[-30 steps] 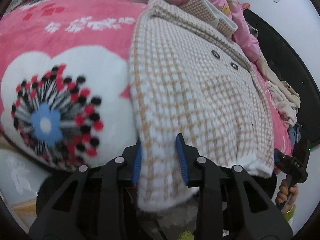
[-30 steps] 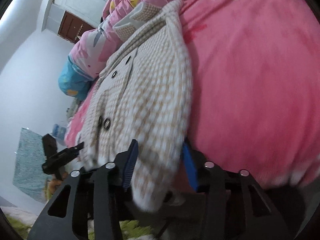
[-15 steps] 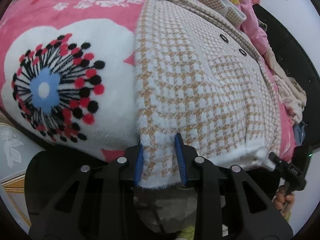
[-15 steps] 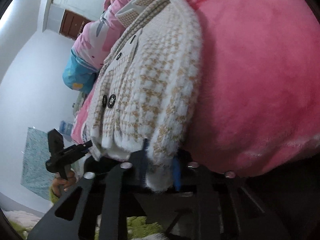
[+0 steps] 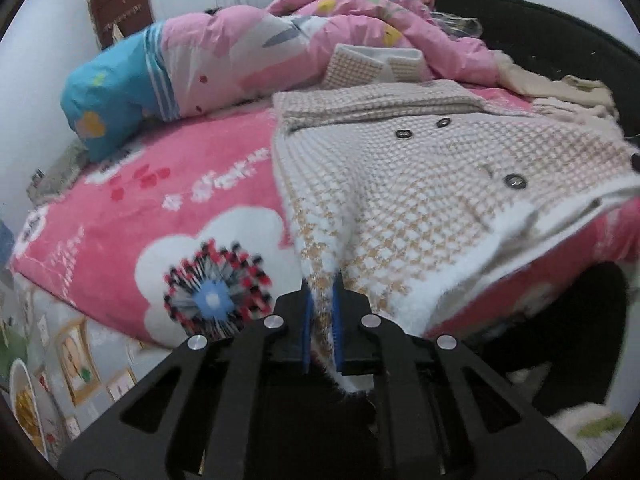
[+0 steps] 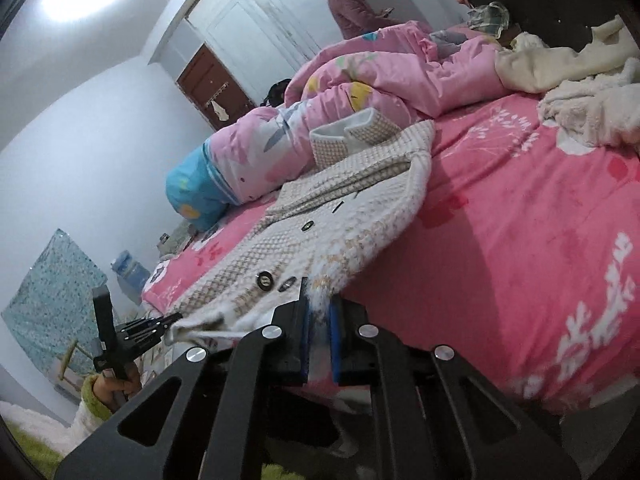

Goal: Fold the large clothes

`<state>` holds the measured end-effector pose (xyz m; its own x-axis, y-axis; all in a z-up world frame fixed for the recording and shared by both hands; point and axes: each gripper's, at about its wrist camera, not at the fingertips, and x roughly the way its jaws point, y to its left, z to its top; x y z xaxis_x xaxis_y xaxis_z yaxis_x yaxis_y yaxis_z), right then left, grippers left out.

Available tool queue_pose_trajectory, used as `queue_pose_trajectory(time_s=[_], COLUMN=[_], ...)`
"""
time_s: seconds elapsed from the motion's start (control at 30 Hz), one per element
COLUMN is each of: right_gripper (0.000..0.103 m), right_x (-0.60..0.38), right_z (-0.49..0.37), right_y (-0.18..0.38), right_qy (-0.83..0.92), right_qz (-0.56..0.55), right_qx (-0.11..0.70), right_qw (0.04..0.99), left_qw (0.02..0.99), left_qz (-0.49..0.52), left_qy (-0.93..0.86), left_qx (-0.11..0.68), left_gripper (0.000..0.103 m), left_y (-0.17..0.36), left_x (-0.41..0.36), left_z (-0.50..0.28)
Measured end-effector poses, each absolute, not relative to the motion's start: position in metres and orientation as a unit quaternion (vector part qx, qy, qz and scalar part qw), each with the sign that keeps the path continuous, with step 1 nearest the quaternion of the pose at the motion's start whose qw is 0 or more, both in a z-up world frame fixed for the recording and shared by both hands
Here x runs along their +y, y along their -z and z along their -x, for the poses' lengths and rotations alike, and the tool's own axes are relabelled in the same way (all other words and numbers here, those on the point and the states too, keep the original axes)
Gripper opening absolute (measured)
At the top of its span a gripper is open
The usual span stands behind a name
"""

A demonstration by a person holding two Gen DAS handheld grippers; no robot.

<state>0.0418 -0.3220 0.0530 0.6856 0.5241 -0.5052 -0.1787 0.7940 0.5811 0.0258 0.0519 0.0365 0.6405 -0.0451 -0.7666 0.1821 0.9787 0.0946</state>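
A beige-and-white houndstooth coat (image 5: 420,184) with dark buttons lies front up on the pink flowered blanket (image 5: 160,208), its collar toward the quilt. In the left wrist view my left gripper (image 5: 320,292) has its blue pads closing on the fluffy hem at one bottom corner, and that corner is lifted off the bed. In the right wrist view my right gripper (image 6: 319,304) is closing on the other bottom corner of the coat (image 6: 320,240). The hem hangs stretched between the two. The left gripper (image 6: 174,317) also shows at lower left, held by a hand (image 6: 116,388).
A crumpled pink quilt (image 5: 300,40) and a blue pillow end (image 5: 112,100) lie behind the coat. Cream clothes (image 6: 580,92) are piled at the far right by the black headboard (image 5: 540,32). A person (image 6: 348,0) stands near the white doors.
Both grippers closed on the coat's hem corners and rose, lifting the hem off the bed edge. The views tilted up from the blanket to the whole bed and room.
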Motion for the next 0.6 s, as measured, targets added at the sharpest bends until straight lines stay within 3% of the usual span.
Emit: queue_pose_trajectory(time_s=[0.2,0.37,0.6], right_gripper=[0.008,0.008,0.008], right_x=[-0.333,-0.340,-0.346], right_z=[0.028,0.023,-0.017], right_y=[-0.034,0.023,-0.007], right_qy=[-0.220,-0.191,-0.215], right_qz=[-0.307,-0.375,-0.375], right_qx=[0.363,0.422,0.377], right_qw=[0.852,0.803,0.819], left_qw=[0.885,0.859,0.868], left_qz=[-0.014,0.043,0.064], left_qy=[0.087,0.087,0.108], left_qx=[0.456,0.503,0.481], left_gripper=[0.008,0.008,0.008], left_y=[-0.045,-0.003,-0.021], left_x=[0.076,0.085,0.088], left_z=[0.027,0.026,-0.003])
